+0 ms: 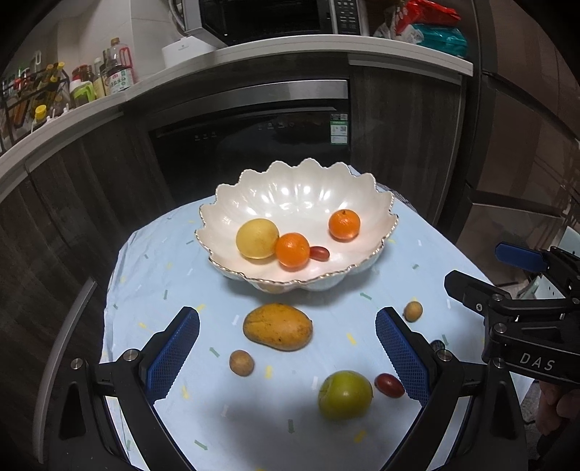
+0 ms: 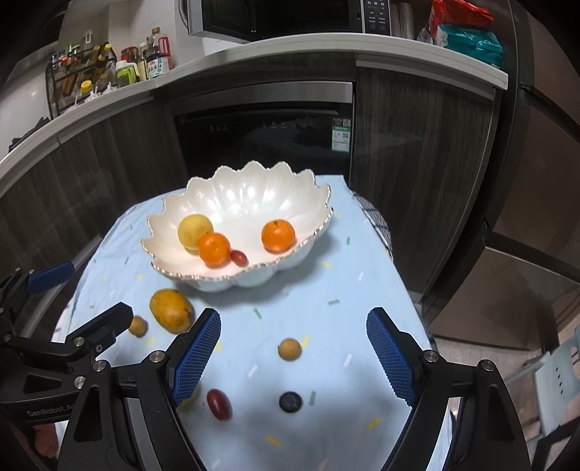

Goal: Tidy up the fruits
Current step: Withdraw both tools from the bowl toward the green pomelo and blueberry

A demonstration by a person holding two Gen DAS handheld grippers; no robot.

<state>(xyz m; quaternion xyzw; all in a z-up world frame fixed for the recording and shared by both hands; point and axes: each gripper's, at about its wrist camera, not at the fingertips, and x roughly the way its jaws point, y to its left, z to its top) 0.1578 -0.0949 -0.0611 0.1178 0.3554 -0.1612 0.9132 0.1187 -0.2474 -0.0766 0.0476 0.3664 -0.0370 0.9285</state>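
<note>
A white scalloped bowl [image 1: 319, 188] [image 2: 253, 188] stands on the light blue cloth. It holds a yellow fruit [image 1: 257, 238], two oranges [image 1: 291, 250] [image 1: 344, 224] and a small red fruit [image 1: 319, 252]. On the cloth in front lie a mango [image 1: 277, 327] [image 2: 170, 310], a green fruit [image 1: 345, 395], a red grape tomato [image 1: 389, 385] [image 2: 219, 404], small brown fruits [image 1: 241, 362] [image 1: 413, 311] [image 2: 289, 349] and a dark blueberry [image 2: 290, 401]. My left gripper [image 1: 287, 355] is open above the mango. My right gripper [image 2: 293, 353] is open above the brown fruit and blueberry.
Dark cabinets and a built-in black appliance [image 1: 253, 145] stand behind the table. A white counter [image 1: 90, 108] carries bottles and a microwave [image 1: 272, 18]. The table edge drops off on the right [image 2: 409, 290]. A hand shows at the lower right [image 1: 558, 402].
</note>
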